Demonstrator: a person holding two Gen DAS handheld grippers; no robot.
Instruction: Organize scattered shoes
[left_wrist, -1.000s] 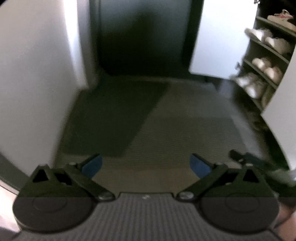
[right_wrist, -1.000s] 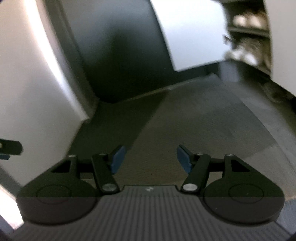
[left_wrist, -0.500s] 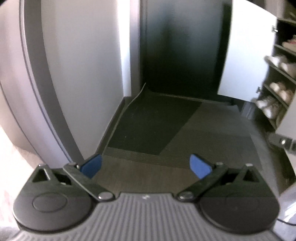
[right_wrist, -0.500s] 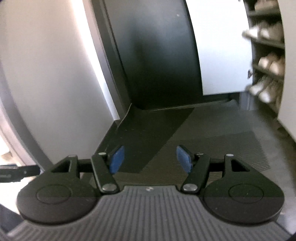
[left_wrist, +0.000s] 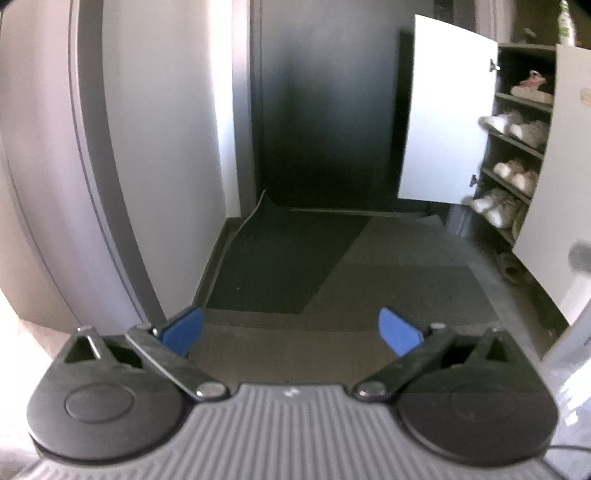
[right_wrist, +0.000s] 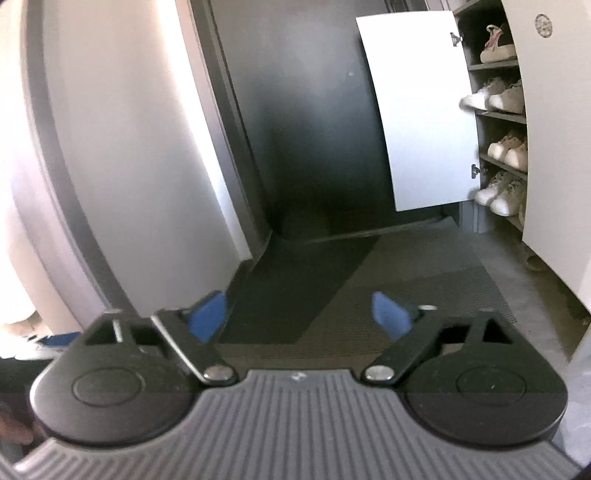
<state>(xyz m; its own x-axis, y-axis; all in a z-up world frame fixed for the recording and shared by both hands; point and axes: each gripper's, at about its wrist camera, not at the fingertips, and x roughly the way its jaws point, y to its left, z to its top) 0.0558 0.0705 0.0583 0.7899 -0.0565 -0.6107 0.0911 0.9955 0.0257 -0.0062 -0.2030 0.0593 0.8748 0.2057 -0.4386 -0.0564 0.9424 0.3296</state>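
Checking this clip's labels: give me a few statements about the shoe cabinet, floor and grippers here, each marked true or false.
1. The shoe cabinet stands with its white door open. True.
2. The left gripper holds a shoe. False: nothing is between its jaws.
3. Light-coloured shoes sit on the shelves. True.
4. The dark floor mat has shoes scattered across it. False: it is bare; one dark shoe lies on the floor by the cabinet.
5. The right gripper holds nothing. True: its jaws are opening.
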